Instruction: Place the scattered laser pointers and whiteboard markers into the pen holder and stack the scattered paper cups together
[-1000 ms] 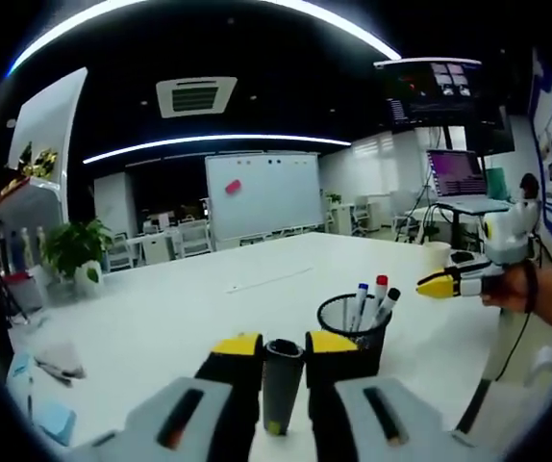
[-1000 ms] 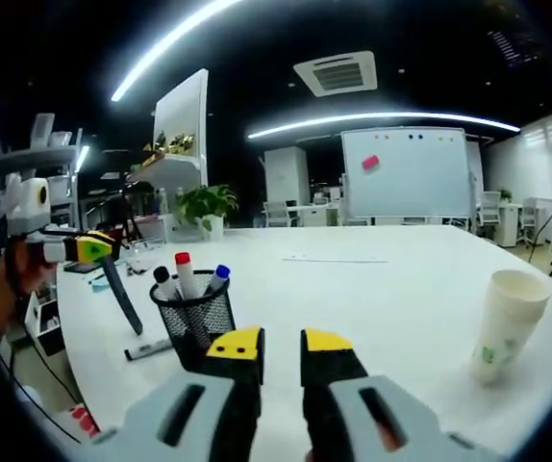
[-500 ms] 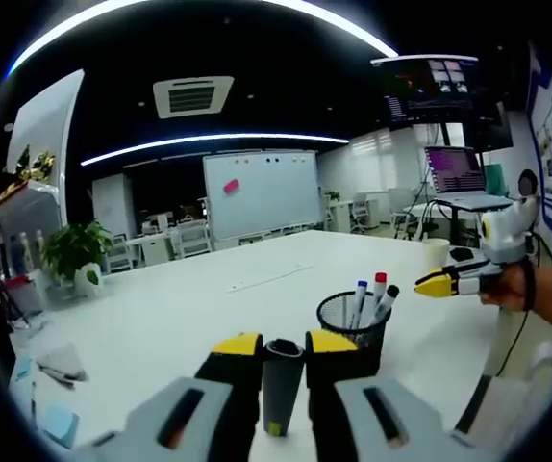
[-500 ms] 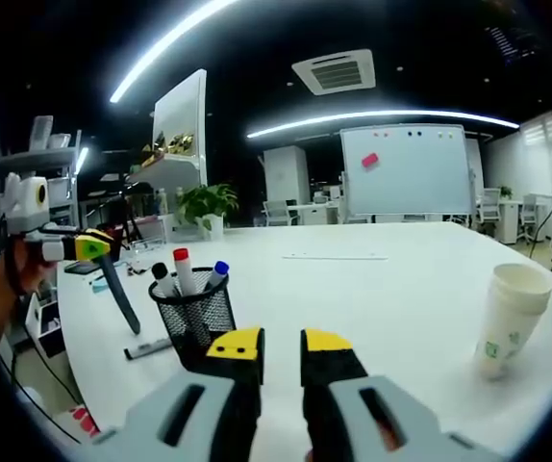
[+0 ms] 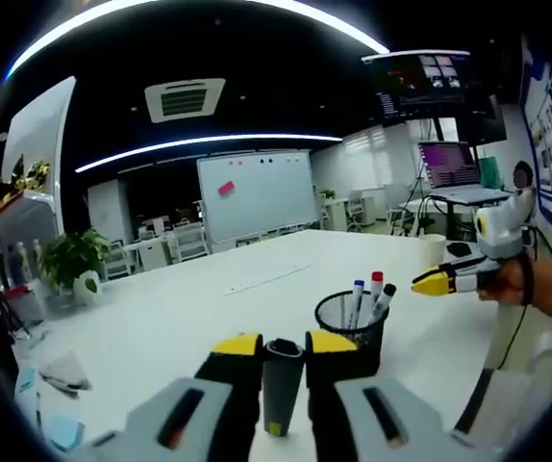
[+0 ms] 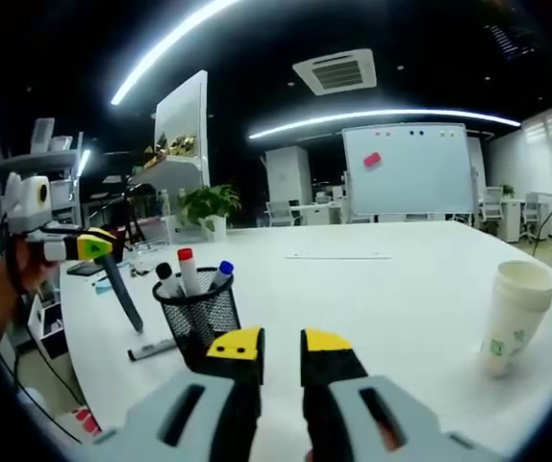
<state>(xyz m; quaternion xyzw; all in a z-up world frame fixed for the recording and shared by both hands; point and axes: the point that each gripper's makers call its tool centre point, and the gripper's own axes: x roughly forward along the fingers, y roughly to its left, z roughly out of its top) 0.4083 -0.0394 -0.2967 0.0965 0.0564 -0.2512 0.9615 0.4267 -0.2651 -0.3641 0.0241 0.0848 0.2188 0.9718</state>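
Observation:
A black mesh pen holder [image 5: 351,325] stands on the white table [image 5: 209,308] with several markers in it. My left gripper [image 5: 284,348] is shut on a dark grey laser pointer [image 5: 280,383], held just short of the holder. In the right gripper view the left gripper [image 6: 91,248] hangs left of the pen holder [image 6: 197,318], with the laser pointer [image 6: 122,294] slanting down from it. My right gripper [image 6: 282,345] has a narrow gap with nothing in it; it reaches in as the right gripper [image 5: 438,282] beside the holder. A marker [image 6: 154,348] lies on the table left of the holder. Stacked paper cups [image 6: 510,318] stand at the right.
A person's hand [image 5: 521,284] holds the right gripper. Papers [image 5: 62,361] and a blue note pad [image 5: 60,430] lie at the table's left edge. A potted plant [image 6: 209,206] stands at the far side, with a whiteboard [image 6: 406,171] behind the table.
Both views have drifted slightly. The left gripper still holds the laser pointer beside the holder, and nothing on the table has moved.

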